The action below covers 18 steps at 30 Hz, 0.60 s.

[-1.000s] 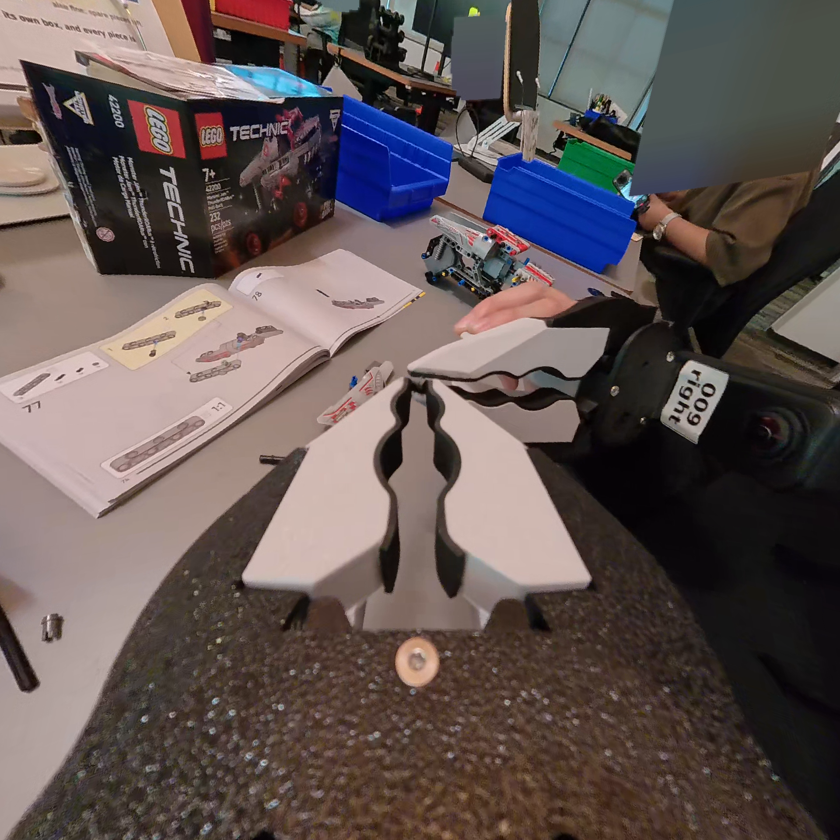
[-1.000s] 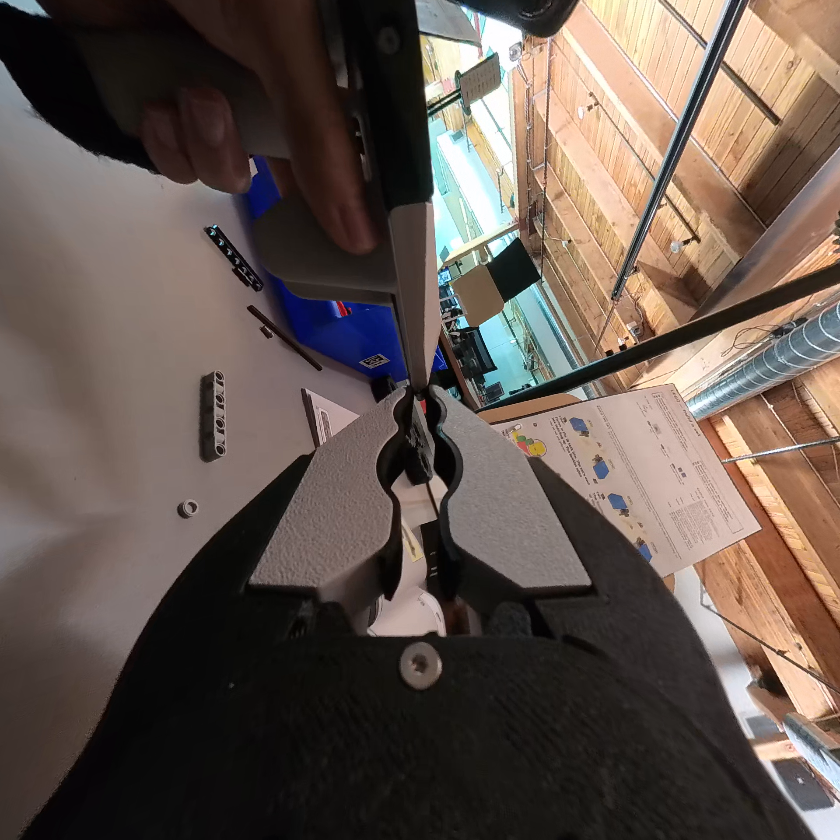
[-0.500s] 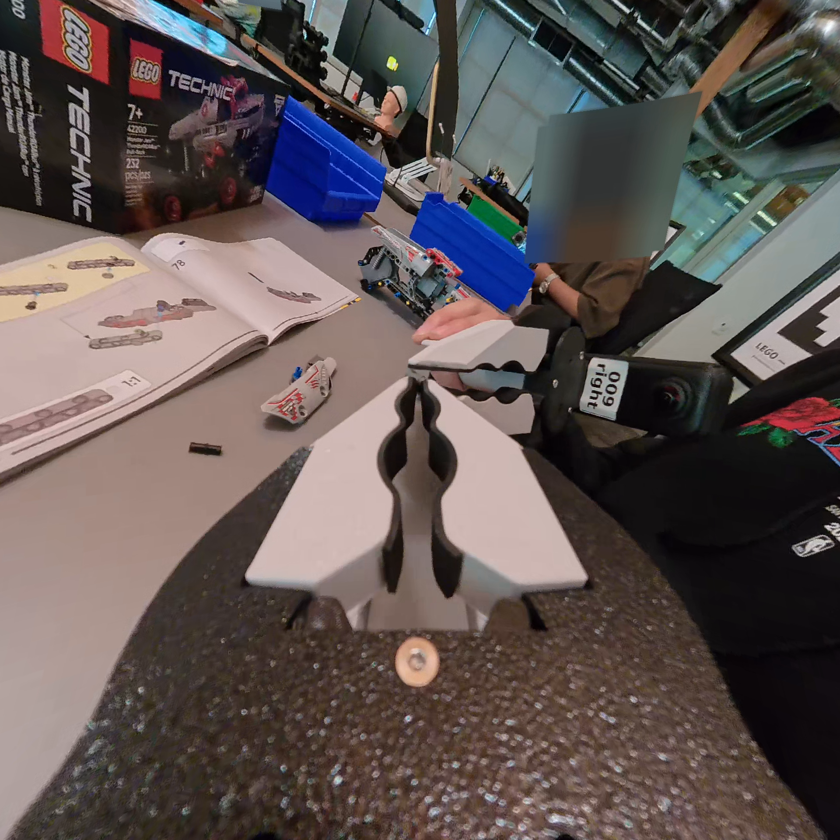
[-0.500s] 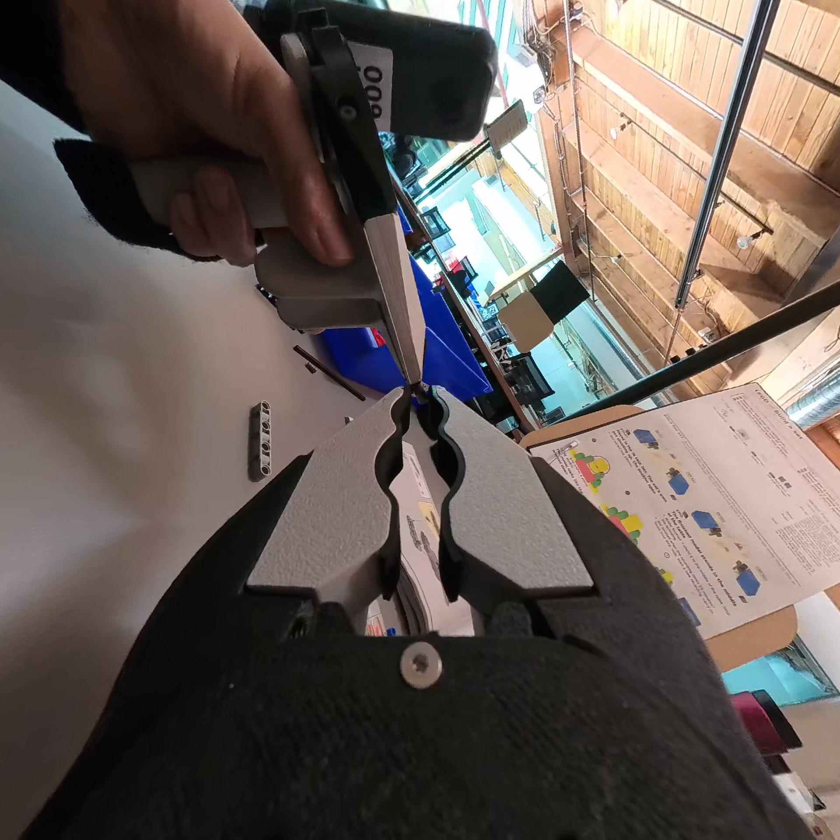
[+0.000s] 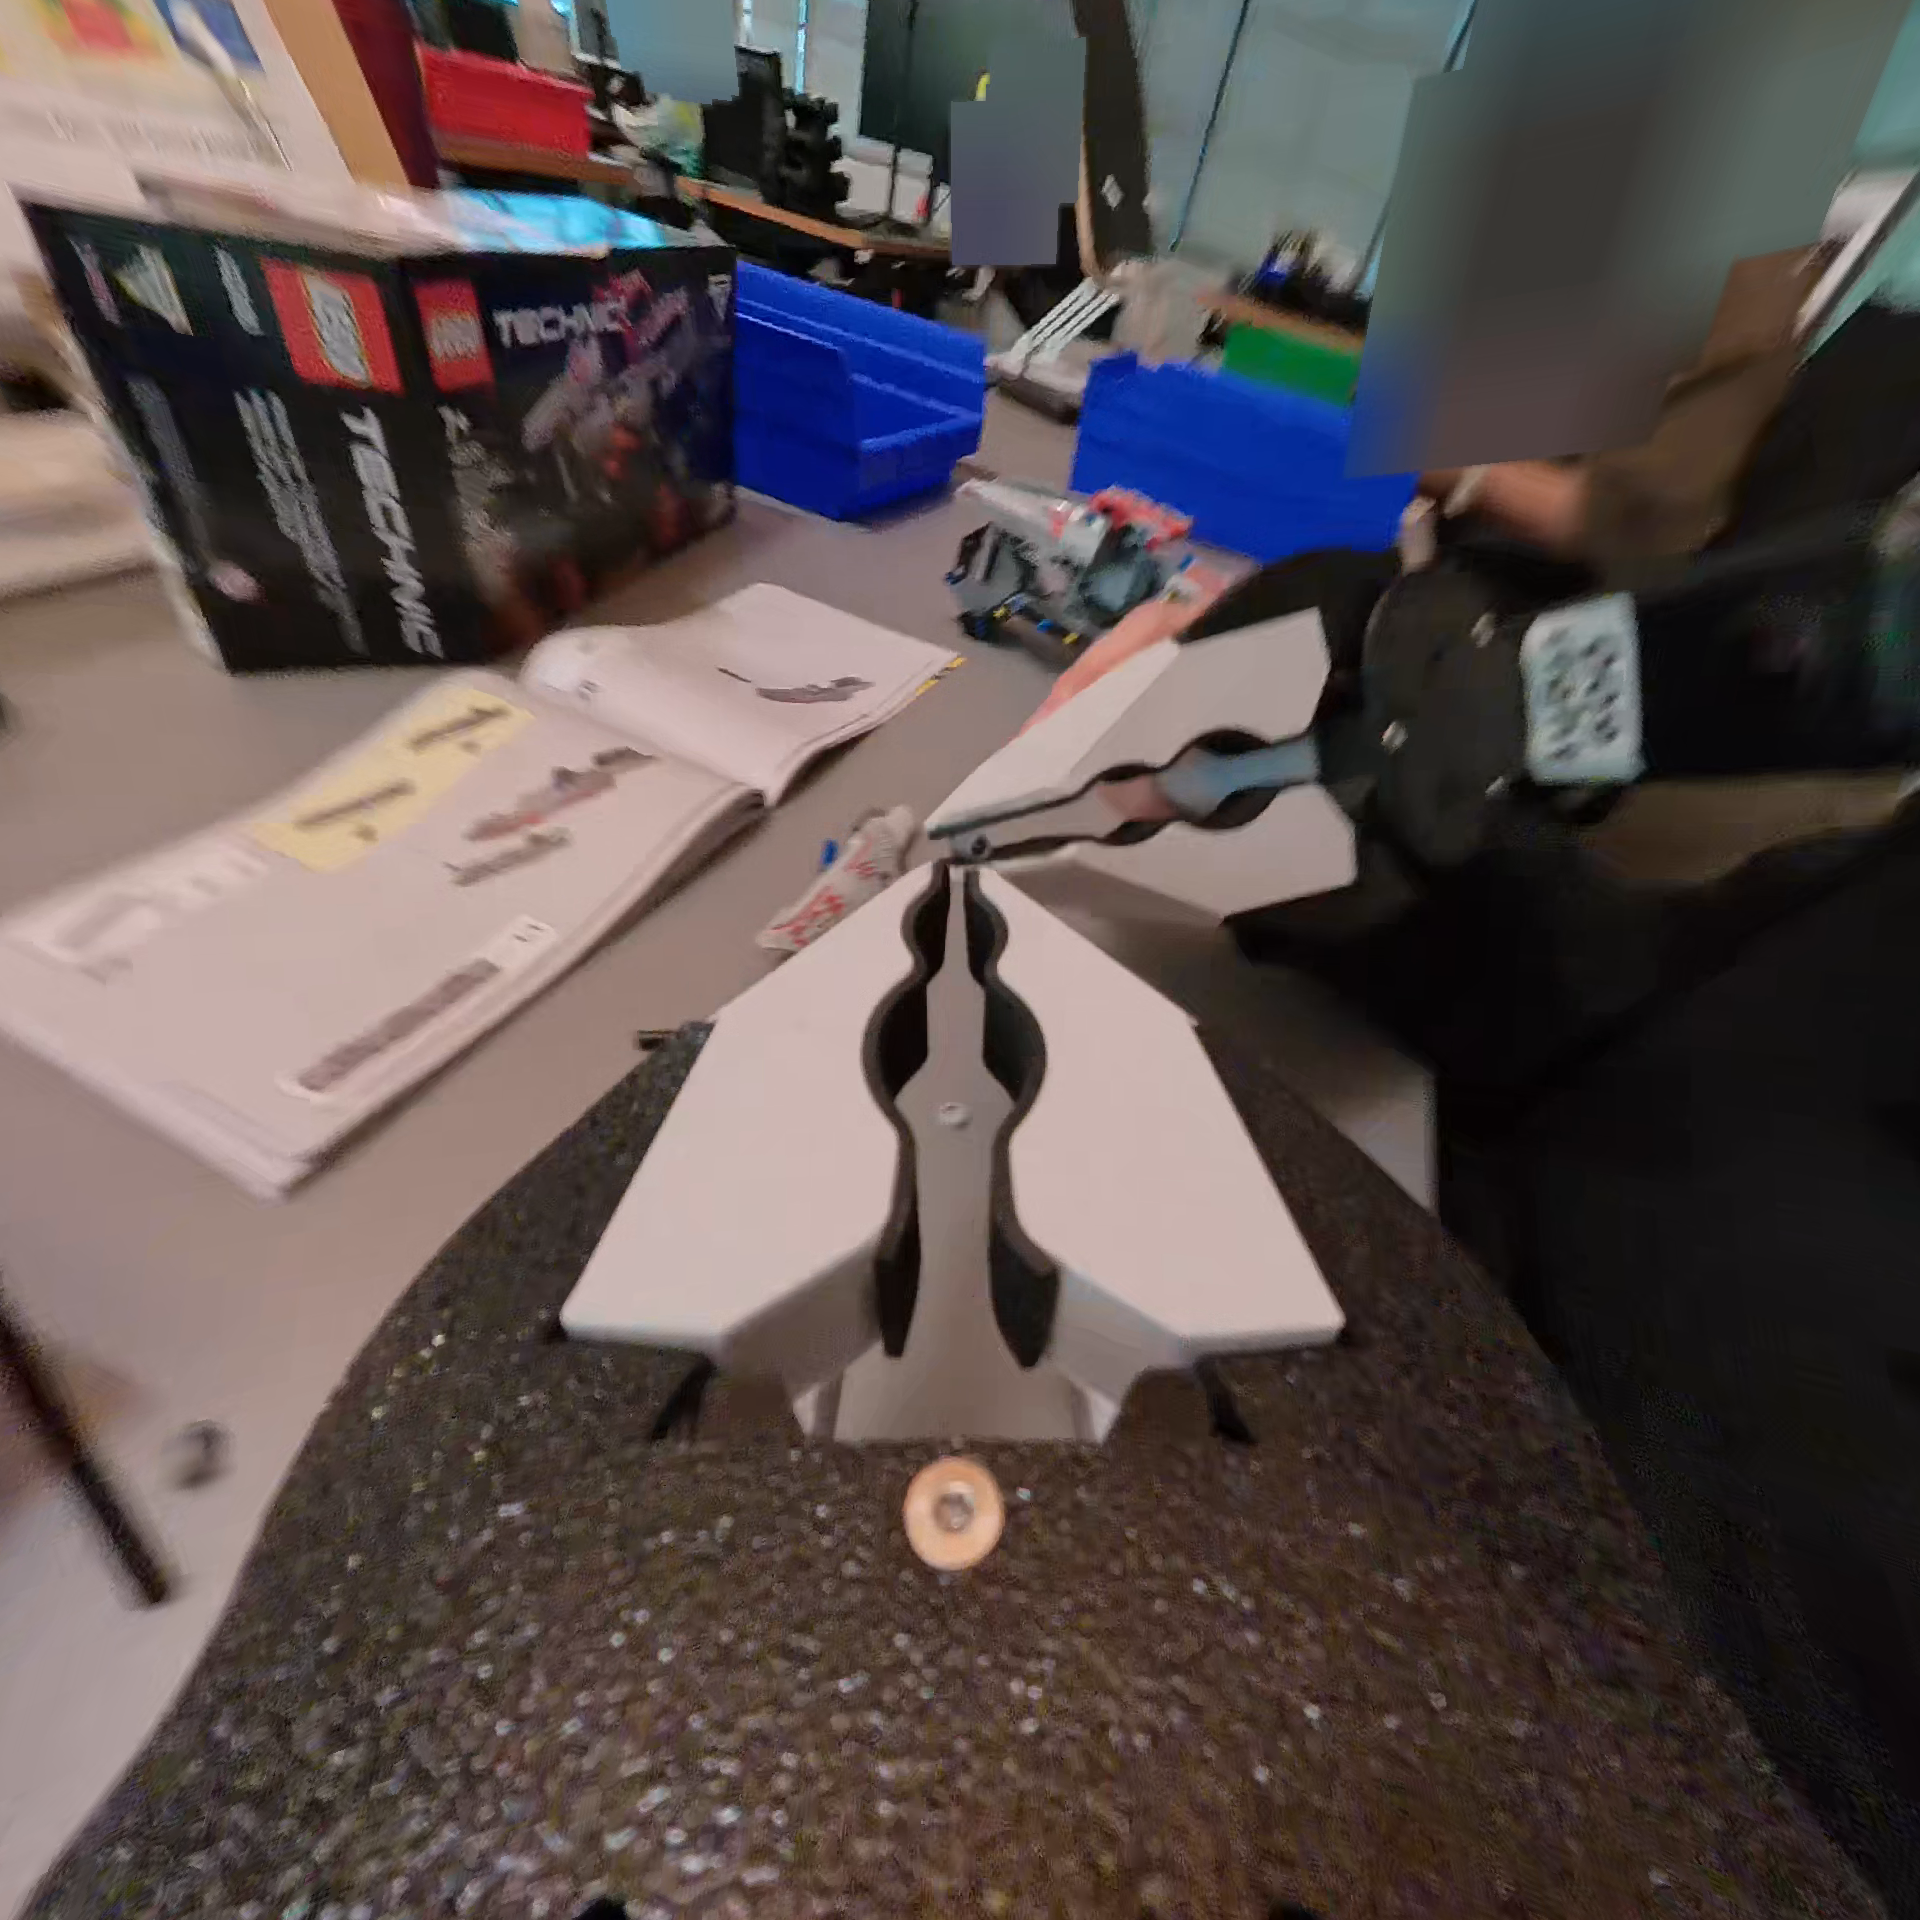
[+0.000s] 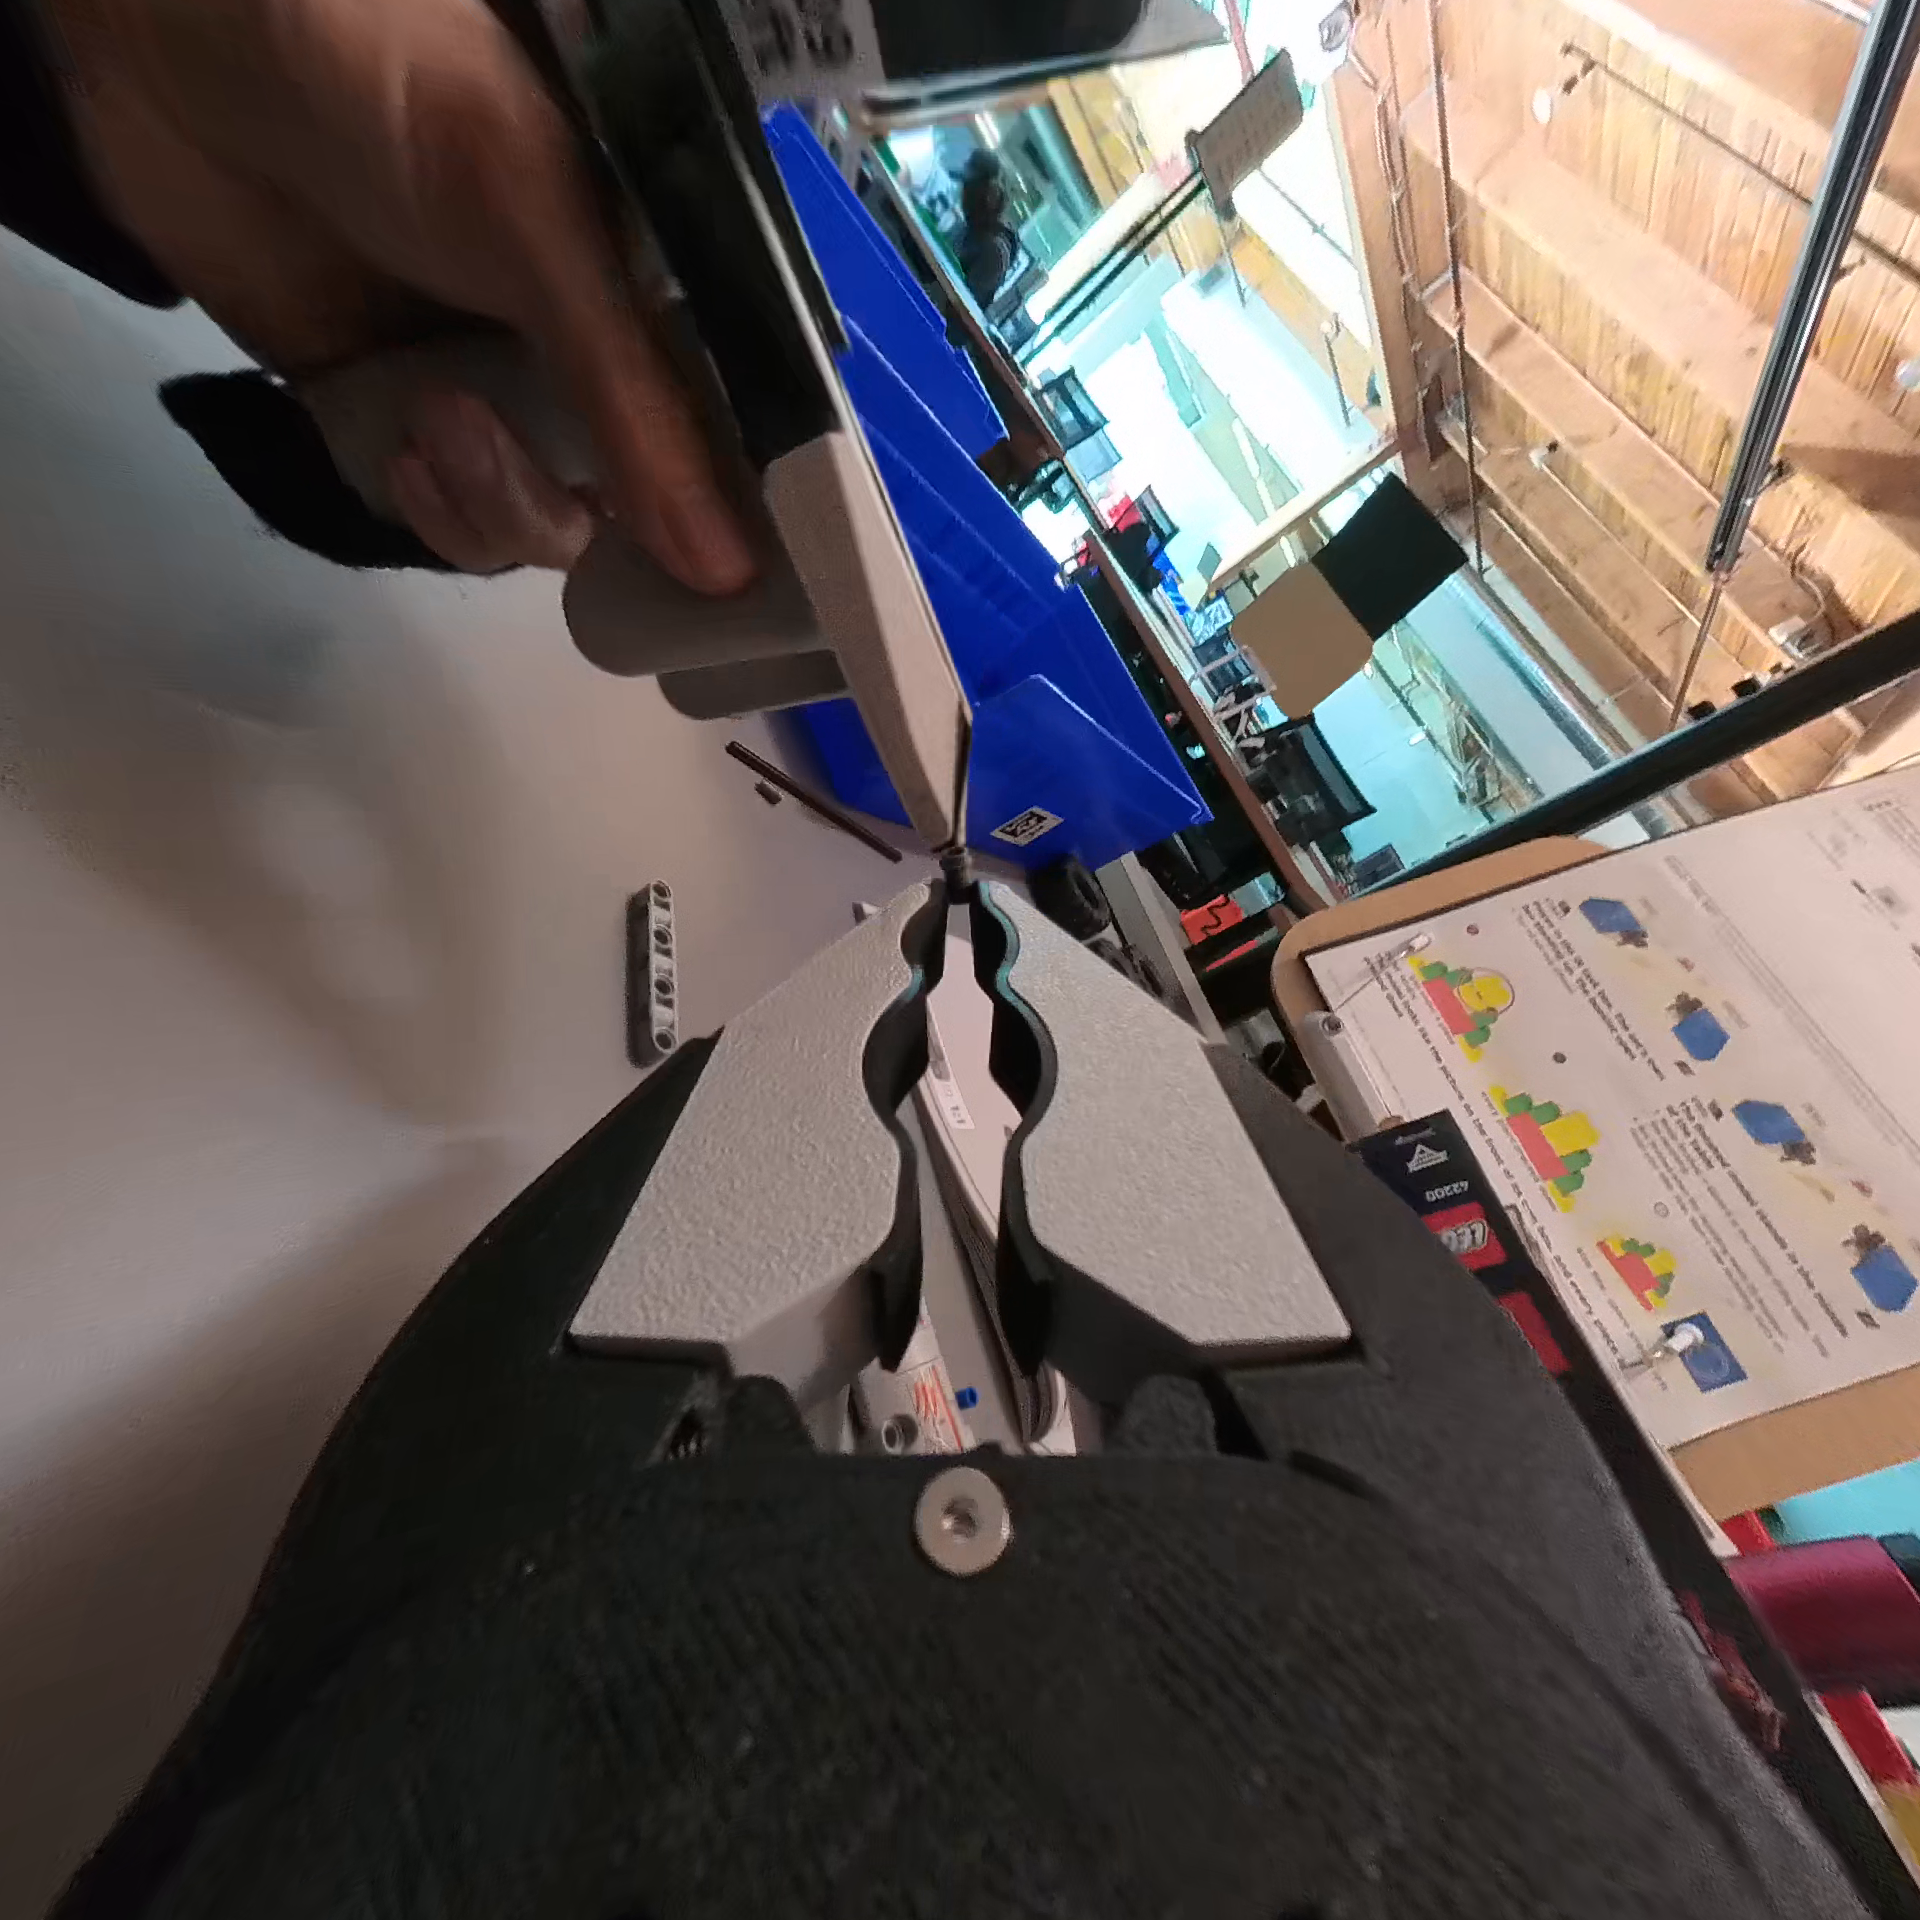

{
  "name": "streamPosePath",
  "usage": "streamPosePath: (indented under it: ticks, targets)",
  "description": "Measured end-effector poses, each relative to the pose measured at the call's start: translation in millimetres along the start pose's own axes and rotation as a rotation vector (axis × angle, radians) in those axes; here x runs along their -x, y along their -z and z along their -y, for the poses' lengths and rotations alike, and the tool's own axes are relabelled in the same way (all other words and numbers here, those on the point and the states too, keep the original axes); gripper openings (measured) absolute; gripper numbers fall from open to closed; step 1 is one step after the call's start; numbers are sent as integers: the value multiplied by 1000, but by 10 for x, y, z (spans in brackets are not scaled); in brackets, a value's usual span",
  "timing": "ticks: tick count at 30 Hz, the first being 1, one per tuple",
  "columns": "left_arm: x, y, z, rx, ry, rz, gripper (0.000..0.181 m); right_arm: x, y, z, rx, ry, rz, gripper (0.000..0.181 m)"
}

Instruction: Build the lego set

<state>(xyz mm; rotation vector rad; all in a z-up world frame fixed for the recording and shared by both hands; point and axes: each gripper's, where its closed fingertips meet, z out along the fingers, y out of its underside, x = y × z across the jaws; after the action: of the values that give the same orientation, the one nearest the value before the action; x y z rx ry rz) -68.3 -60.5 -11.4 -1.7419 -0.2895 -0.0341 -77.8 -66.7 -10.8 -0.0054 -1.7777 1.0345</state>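
My right gripper (image 6: 960,906) is shut on a small black pin (image 6: 956,871) that sticks out past its tips. My left gripper (image 5: 954,881) is closed to a thin slit and meets it tip to tip. The left gripper (image 6: 951,831) comes down from above onto the pin's free end; I cannot tell whether it pinches the pin. In the left wrist view the right gripper (image 5: 951,836) reaches in from the right, above the table. A white and red printed piece (image 5: 842,894) lies just beyond. The partly built vehicle (image 5: 1070,561) stands farther back.
An open instruction booklet (image 5: 468,852) and the black set box (image 5: 395,447) lie to the left. Blue bins (image 5: 852,416) stand behind. A grey beam (image 6: 652,971) and a black axle (image 6: 810,800) lie on the table. A person sits opposite, with a hand near the vehicle. Less than 4 cm separates the two grippers' tips.
Both grippers stayed tip to tip while swinging together; the left view tilted up and then back down to the table. The left gripper's slit is narrower than before.
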Motion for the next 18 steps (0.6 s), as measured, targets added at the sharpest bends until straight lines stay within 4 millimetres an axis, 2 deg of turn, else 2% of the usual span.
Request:
streamPosePath:
  ticks: [2,5,18]
  targets:
    - [-4,-14,-44,50,-141,51,3,-21,-1,-19,14,-10,-8,3]
    - [-33,-46,-52,71,-229,74,7,9,-15,-28,22,-7,8,3]
    - [9,-53,-49,69,-272,91,2,63,-33,-60,50,-2,35,2]
